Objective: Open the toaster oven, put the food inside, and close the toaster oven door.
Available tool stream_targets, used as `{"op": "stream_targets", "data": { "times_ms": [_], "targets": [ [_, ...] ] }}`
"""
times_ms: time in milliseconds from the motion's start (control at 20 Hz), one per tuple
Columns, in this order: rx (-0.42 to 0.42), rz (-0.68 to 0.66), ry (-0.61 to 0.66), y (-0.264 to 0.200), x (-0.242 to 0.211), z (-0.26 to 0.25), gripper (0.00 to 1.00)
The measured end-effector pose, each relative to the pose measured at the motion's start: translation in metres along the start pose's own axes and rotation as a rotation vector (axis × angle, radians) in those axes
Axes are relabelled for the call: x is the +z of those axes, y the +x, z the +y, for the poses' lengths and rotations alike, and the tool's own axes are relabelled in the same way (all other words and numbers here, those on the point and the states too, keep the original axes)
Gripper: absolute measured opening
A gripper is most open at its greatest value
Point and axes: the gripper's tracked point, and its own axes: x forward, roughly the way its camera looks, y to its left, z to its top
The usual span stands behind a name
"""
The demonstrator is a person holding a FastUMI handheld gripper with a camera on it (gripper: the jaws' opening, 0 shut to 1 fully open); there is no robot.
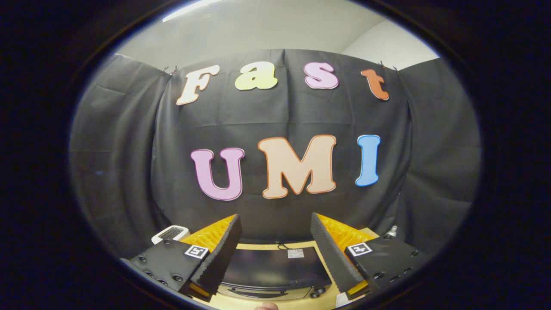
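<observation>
A: Item 1, surroundings?
B: White ribbed appliance (pixel 170 234) on counter (pixel 275 246), left of toaster oven (pixel 273 269). Small pale object (pixel 391 232) to its right, too small to ID. Black cloth wall behind.
A: Item 2, gripper (pixel 275 252)?
B: Held high, tilted up toward wall. Fingers spread wide, nothing between them but air.
A: Item 3, oven?
B: Dark top w/ small pale label, below & between fingers. Door not visible, can't tell state.

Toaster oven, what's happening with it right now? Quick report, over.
Gripper open, fingers apart, holding nothing. Toaster oven low between the fingers, seen from above; door state unclear. White object beyond it.
</observation>
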Motion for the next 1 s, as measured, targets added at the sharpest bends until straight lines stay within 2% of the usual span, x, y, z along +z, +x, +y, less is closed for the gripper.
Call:
{"op": "stream_targets", "data": {
  "times_ms": [1000],
  "targets": [
    [-0.010,0.225,0.031,0.019,-0.195,0.018,1.00]
  ]
}}
